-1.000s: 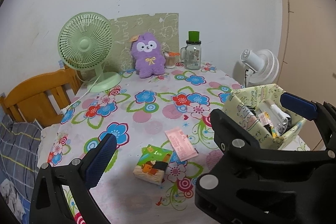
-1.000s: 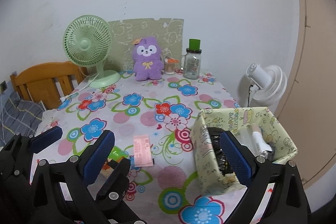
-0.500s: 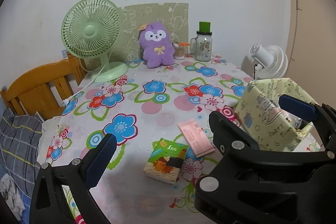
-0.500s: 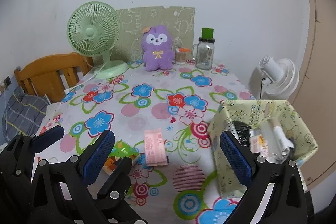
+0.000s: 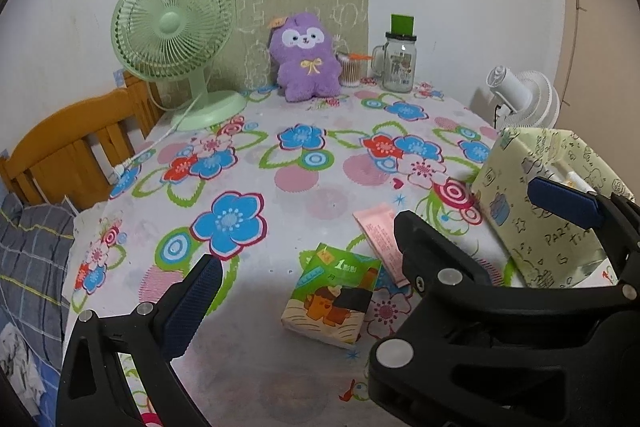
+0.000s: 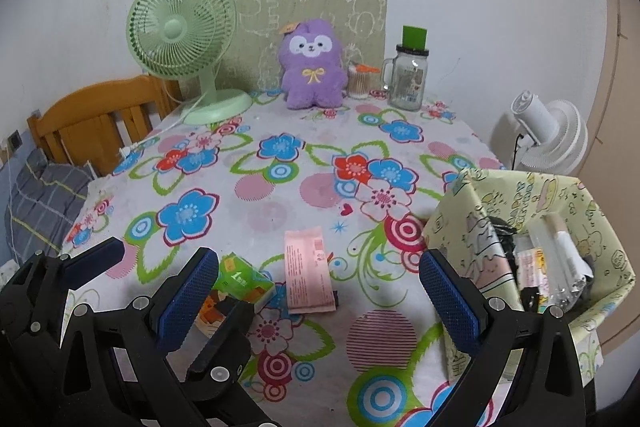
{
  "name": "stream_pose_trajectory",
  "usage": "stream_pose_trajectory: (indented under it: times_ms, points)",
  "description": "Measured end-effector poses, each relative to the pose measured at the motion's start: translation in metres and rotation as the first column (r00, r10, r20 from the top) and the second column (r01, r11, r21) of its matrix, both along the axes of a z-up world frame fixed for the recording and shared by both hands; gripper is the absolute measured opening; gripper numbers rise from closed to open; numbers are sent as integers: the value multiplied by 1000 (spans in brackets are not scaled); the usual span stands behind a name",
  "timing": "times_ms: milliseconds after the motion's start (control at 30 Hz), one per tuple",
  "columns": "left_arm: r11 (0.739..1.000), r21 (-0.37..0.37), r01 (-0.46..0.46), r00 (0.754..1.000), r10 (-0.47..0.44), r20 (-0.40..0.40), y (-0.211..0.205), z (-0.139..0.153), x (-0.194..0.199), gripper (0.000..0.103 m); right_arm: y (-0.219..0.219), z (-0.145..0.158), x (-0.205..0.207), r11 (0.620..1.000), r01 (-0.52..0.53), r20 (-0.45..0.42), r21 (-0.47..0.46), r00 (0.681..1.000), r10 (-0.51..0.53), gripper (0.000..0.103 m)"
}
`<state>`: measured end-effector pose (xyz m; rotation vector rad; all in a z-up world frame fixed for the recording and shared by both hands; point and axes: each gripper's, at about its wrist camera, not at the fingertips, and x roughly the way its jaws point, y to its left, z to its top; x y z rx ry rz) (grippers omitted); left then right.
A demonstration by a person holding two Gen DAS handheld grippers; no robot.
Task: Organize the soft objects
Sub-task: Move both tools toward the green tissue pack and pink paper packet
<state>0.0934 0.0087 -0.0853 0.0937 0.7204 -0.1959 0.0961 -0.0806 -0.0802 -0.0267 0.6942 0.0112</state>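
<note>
A green tissue pack (image 5: 334, 295) lies on the flowered tablecloth near the front, with a pink packet (image 5: 378, 233) beside it on the right. Both show in the right wrist view, the tissue pack (image 6: 242, 283) and the pink packet (image 6: 308, 275). A pale green patterned box (image 6: 532, 251) holding small items stands at the right; it also shows in the left wrist view (image 5: 536, 203). A purple plush toy (image 5: 304, 57) sits upright at the back. My left gripper (image 5: 372, 247) is open and empty above the tissue pack. My right gripper (image 6: 320, 301) is open and empty.
A green desk fan (image 5: 176, 39) stands back left with its cord trailing off the table. A glass jar with a green lid (image 5: 400, 61) and a small cup (image 5: 352, 69) stand back right. A wooden chair (image 5: 72, 151) is at the left, a white fan (image 5: 524, 99) beyond the right edge.
Both grippers have moved forward and lower over the table; the tissue pack and pink packet appear closer. Both grippers stay open.
</note>
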Motion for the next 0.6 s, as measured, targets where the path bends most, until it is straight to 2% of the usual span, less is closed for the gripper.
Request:
stream_pose_trajectory:
  times_ms: [400, 600]
  points:
    - [1000, 8, -10, 997, 10, -73, 4, -24, 20, 103, 3, -28, 25, 999, -21, -99, 26, 995, 24, 101]
    - [1000, 12, -12, 994, 13, -112, 3, -34, 29, 103, 4, -39, 37, 999, -28, -145, 28, 989, 32, 92]
